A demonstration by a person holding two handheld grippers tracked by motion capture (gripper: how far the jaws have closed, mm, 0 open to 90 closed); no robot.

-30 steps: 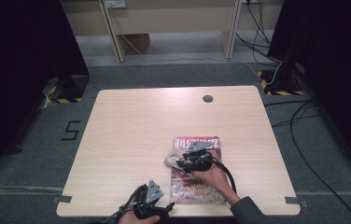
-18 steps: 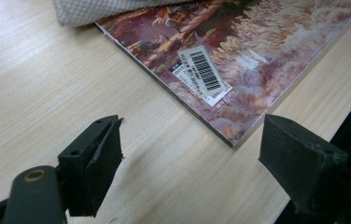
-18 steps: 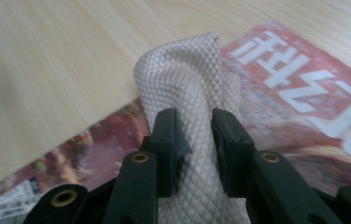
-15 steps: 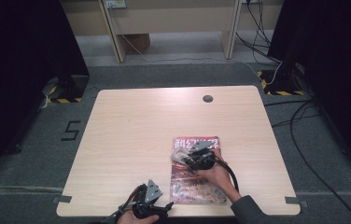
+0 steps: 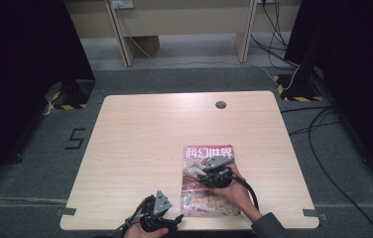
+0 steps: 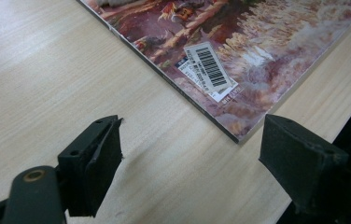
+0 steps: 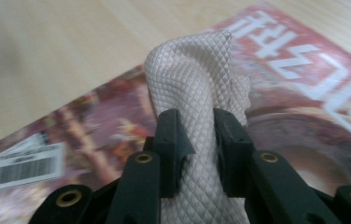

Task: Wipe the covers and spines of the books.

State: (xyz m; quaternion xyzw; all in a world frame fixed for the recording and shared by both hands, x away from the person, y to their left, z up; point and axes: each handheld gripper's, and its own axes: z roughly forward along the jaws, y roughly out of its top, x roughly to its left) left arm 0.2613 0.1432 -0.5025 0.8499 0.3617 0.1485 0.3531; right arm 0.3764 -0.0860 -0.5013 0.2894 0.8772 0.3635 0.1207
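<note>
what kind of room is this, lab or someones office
Most likely a lab or recording studio, not an office: a lone wooden table stands on grey carpet between black curtains, with hazard-striped tape and loose cables on the floor.

The left gripper is a black tool with a grey three-cornered plate on top and thin black cables trailing off towards the near edge of the tabletop. In the left gripper view its two jaws are matt black blocks with chamfered faces; the left-hand one carries a small dimple and sits above a brass-coloured rivet. The right gripper is likewise black with a pale grey plate, and a thick black cable loops from it back along the forearm. Its fingers are black too, each arm marked by brass-ringed holes. A dark grey sleeve covers the right forearm.
</note>
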